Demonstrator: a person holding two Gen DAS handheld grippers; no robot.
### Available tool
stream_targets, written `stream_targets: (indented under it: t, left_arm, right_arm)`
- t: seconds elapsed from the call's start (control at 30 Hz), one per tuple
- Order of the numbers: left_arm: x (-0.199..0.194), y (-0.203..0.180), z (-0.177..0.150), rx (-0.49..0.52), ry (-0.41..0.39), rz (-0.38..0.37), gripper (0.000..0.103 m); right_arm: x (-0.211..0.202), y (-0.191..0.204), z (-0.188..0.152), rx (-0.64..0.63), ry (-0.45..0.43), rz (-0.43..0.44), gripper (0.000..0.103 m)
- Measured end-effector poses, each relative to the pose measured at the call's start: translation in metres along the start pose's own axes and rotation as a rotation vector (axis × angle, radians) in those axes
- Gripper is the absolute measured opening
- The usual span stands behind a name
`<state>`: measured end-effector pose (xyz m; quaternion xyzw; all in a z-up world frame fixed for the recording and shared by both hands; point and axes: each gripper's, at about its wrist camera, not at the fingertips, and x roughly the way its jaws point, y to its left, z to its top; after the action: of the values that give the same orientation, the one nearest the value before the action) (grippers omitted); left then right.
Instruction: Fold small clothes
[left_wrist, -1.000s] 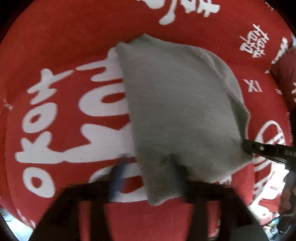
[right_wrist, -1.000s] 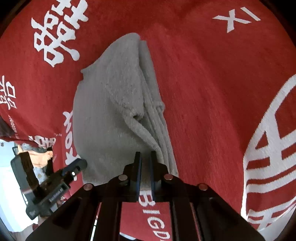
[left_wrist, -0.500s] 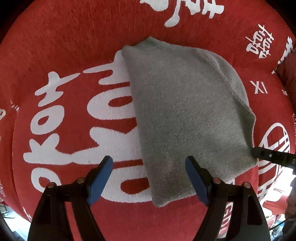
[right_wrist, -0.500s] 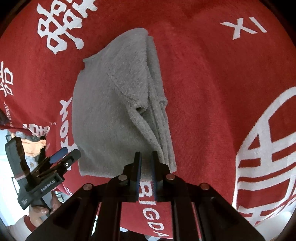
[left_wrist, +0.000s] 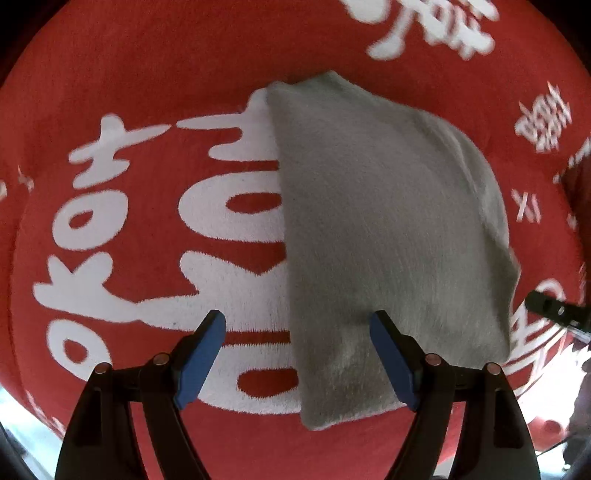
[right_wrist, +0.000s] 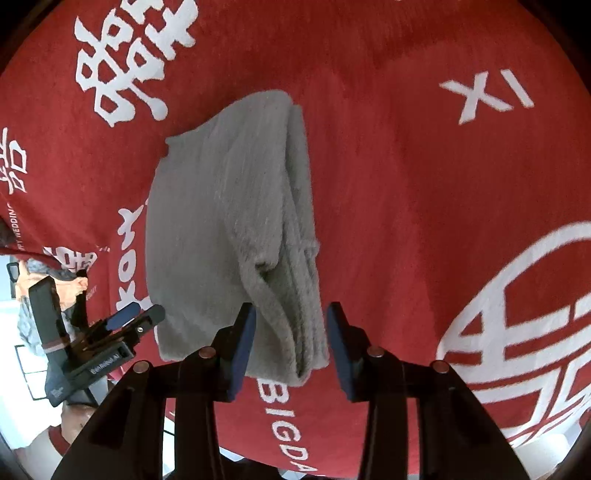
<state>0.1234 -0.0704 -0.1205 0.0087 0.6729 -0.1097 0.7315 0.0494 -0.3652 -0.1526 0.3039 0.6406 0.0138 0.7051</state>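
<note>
A small grey knitted garment (left_wrist: 388, 229) lies folded flat on the red cloth with white lettering (left_wrist: 147, 229). In the right wrist view the garment (right_wrist: 229, 221) shows stacked folded layers along its right edge. My left gripper (left_wrist: 297, 332) is open and empty, its blue pads astride the garment's near left edge. My right gripper (right_wrist: 291, 325) is open and empty, its pads on either side of the garment's near right corner. The left gripper also shows in the right wrist view (right_wrist: 122, 325), and the right gripper's tip shows in the left wrist view (left_wrist: 554, 314).
The red cloth (right_wrist: 424, 184) covers the whole work surface and hangs over the near edge. Beyond the edge at the lower left of the right wrist view is a person in an orange top (right_wrist: 51, 280) and pale floor.
Both grippers have opened and let go of the garment: the left first, the right in the last half second. Both have drawn back a little; the garment lies still.
</note>
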Motion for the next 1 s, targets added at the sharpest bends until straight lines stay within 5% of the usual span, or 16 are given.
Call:
stream_targets:
  t: [0.47,0.6,0.8,1.0]
  left_arm:
    - [0.018,0.021,0.011,-0.083,0.074,-0.1,0.081]
    - [0.018,0.029,0.012,-0.089,0.092,-0.183,0.081]
    - [0.027,0.029,0.018,-0.02,0.155,-0.408,0.081]
    - [0.037,0.02,0.025,0.021,0.165,-0.436,0.081]
  right_arm:
    - [0.021,-0.004,0.055,0.036,0.042,0.12,0.045]
    - [0.033,-0.006,0.069,0.012,0.067,0.159,0.05]
    - [0.044,-0.018,0.077,-0.028,0.111,0.222,0.057]
    - [0.075,-0.021,0.093,-0.063,0.194,0.395,0.06]
